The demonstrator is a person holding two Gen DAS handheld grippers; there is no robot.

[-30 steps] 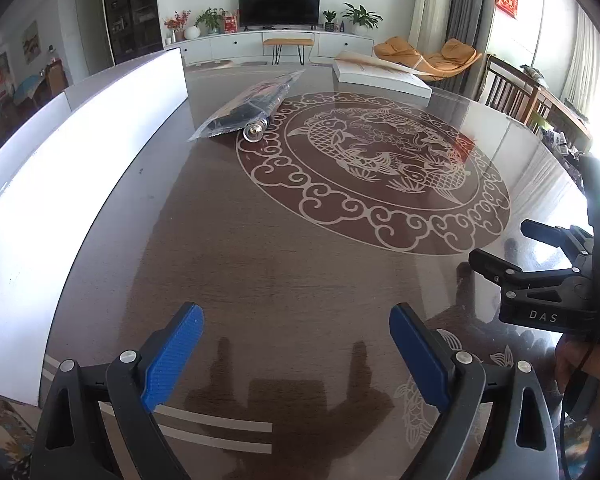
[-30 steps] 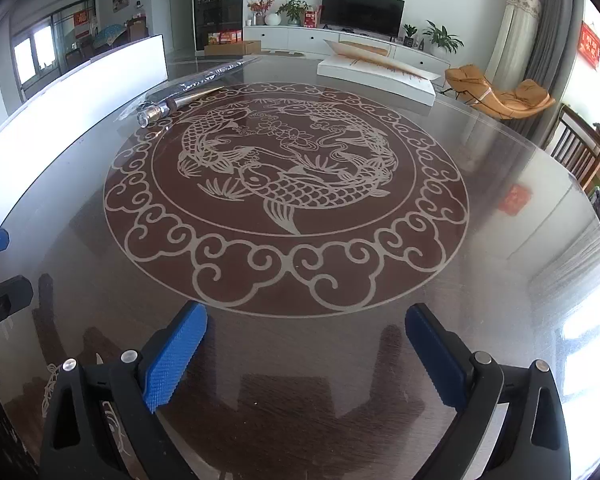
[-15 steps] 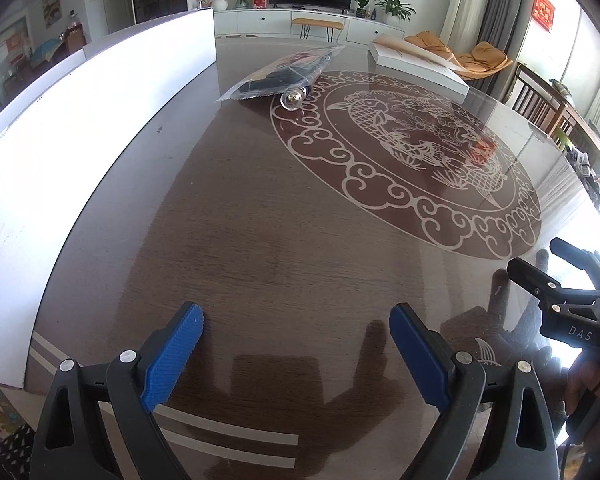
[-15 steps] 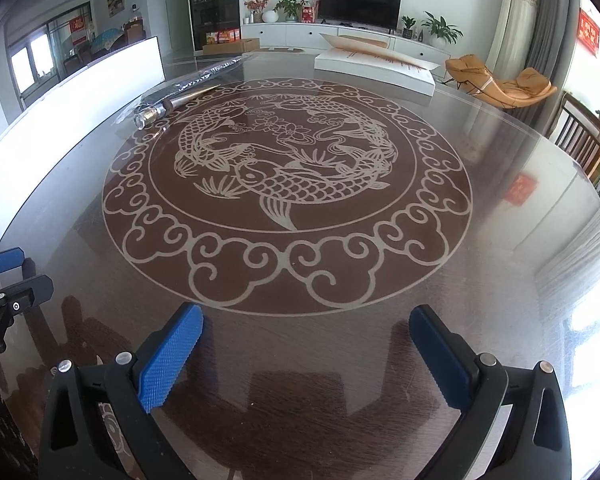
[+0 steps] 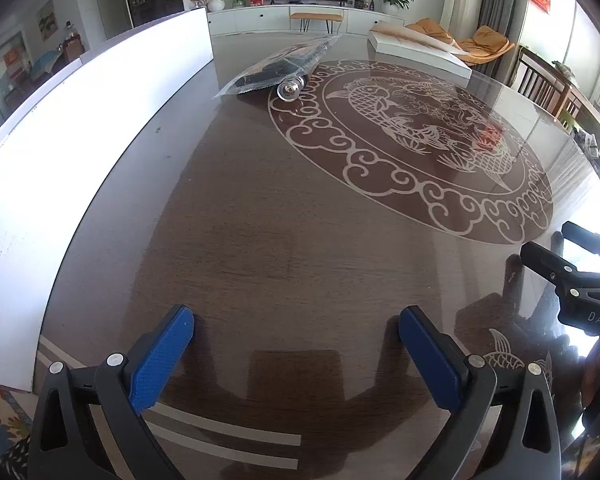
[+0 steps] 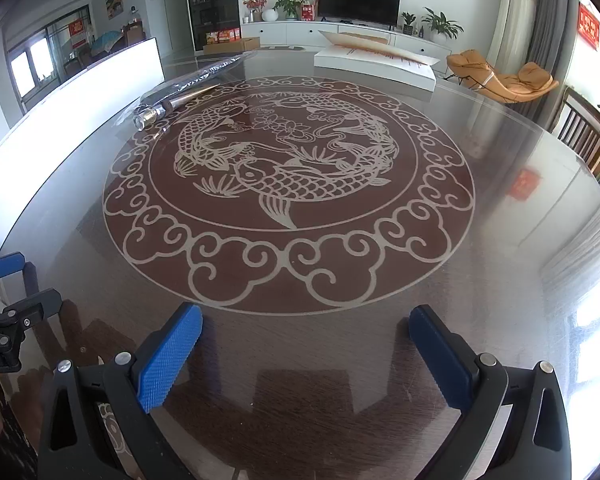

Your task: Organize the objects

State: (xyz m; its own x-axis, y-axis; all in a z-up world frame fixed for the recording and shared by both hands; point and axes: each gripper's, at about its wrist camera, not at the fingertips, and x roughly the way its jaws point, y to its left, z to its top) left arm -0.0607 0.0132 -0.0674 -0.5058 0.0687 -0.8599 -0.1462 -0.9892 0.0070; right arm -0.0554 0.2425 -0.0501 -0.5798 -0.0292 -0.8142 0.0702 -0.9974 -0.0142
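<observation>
A clear plastic bag with dark contents point(image 5: 282, 66) lies at the far left of the round glass table point(image 5: 284, 240), with a shiny metal cylinder point(image 5: 290, 89) at its near end. Both show in the right wrist view, the bag point(image 6: 196, 80) and the cylinder point(image 6: 148, 117). My left gripper point(image 5: 296, 340) is open and empty over the near table edge, far from them. My right gripper point(image 6: 306, 340) is open and empty, low over the near table. Each gripper shows at the edge of the other's view: the right one point(image 5: 572, 264), the left one point(image 6: 8, 292).
A long white panel point(image 5: 80, 128) stands along the table's left edge. A flat white box point(image 6: 374, 68) with an open lid lies at the far side. Wooden chairs point(image 6: 588, 132) stand to the right. A carp medallion point(image 6: 288, 184) fills the table's middle.
My left gripper has moved forward and turned left, so the bag and cylinder appear nearer and more central. My right gripper has shifted slightly. Both stay open.
</observation>
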